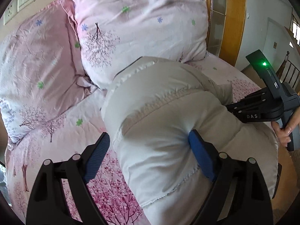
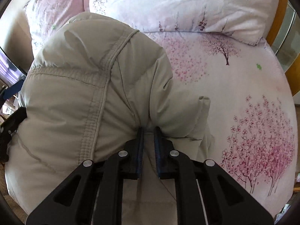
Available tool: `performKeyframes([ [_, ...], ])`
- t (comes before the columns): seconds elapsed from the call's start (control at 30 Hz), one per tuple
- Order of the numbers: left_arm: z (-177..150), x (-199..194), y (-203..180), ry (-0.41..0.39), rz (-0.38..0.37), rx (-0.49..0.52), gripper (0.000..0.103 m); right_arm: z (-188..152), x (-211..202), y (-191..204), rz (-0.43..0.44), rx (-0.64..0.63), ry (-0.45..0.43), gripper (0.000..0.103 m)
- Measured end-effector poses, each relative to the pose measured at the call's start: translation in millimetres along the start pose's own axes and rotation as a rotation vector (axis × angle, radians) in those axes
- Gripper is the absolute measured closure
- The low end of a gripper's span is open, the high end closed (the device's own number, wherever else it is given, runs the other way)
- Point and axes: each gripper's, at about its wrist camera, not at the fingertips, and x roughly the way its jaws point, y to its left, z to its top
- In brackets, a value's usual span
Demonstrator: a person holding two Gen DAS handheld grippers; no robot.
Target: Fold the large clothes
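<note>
A puffy beige down jacket point(image 1: 168, 112) lies bunched on the bed, near its front edge. My left gripper point(image 1: 149, 142) is open; its right pad point(image 1: 200, 155) presses into the jacket's side and its left pad point(image 1: 97, 155) hangs free over the sheet. My right gripper point(image 2: 149, 131) is shut on a fold of the jacket point(image 2: 84, 93), with fabric pinched between its blue pads. The right gripper also shows in the left wrist view point(image 1: 230, 108) at the jacket's right side, its tips buried in the fabric.
The bed has a pink cherry-blossom sheet point(image 2: 243, 93). Two large pink pillows point(image 1: 135, 30) point(image 1: 37, 65) stand behind the jacket. A wooden frame point(image 1: 234, 18) and a railing are at the right. Wall sockets point(image 1: 16, 1) are at the upper left.
</note>
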Motion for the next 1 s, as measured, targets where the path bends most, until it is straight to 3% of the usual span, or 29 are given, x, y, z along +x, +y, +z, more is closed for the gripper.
performKeyframes([
  [0.17, -8, 11, -1, 0.007, -0.014, -0.026, 0.016, -3, 6, -6, 0.028, 0.035, -0.009, 0.094],
  [0.37, -13, 6, -7, -0.001, 0.036, 0.018, 0.016, -13, -27, 5, -0.035, 0.03, -0.06, 0.093],
  [0.5, -14, 4, -4, -0.012, 0.038, 0.01, 0.016, -49, -68, 5, 0.025, 0.068, -0.14, 0.093],
  [0.67, -13, -11, -4, -0.05, 0.054, 0.009, 0.017, -96, -70, 2, 0.04, 0.113, -0.139, 0.094],
  [0.83, -19, -49, -9, -0.082, -0.052, -0.023, 0.02, -99, -39, 10, 0.022, 0.104, -0.09, 0.094],
  [1.0, -39, -70, -33, -0.078, -0.111, 0.045, 0.02, -100, -32, 25, -0.044, 0.063, -0.093, 0.094],
])
